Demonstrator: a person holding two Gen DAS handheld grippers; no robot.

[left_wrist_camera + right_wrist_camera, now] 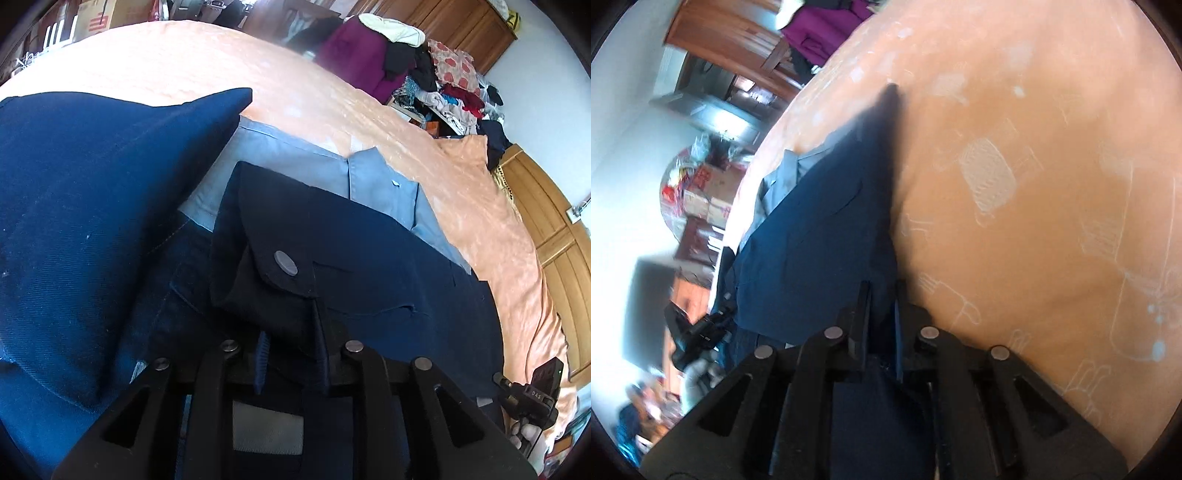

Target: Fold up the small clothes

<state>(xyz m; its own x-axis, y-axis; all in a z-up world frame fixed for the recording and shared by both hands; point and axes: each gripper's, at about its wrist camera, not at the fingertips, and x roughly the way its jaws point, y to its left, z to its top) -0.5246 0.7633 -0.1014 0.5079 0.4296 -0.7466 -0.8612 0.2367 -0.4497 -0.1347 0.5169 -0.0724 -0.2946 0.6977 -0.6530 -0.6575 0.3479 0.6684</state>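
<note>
A dark navy garment point(369, 280) with a buttoned pocket flap point(284, 262) lies across a pale blue shirt point(373, 177) on the bed. My left gripper point(291, 354) is shut on the navy cloth at its near edge, with fabric bunched between the fingers. In the right wrist view, my right gripper point(882, 314) is shut on another edge of the navy garment point(827, 229), which stretches away from it to a pointed corner point(892, 90). The pale blue shirt point(783, 173) shows beyond it. The right gripper point(532, 395) also appears at the garment's far right edge.
A brighter blue cloth point(74, 203) rises in a large fold at the left. The orange bedsheet point(221, 62) covers the bed around the clothes. A heap of mixed clothes point(436, 81) sits at the far corner, by wooden wardrobes point(554, 229).
</note>
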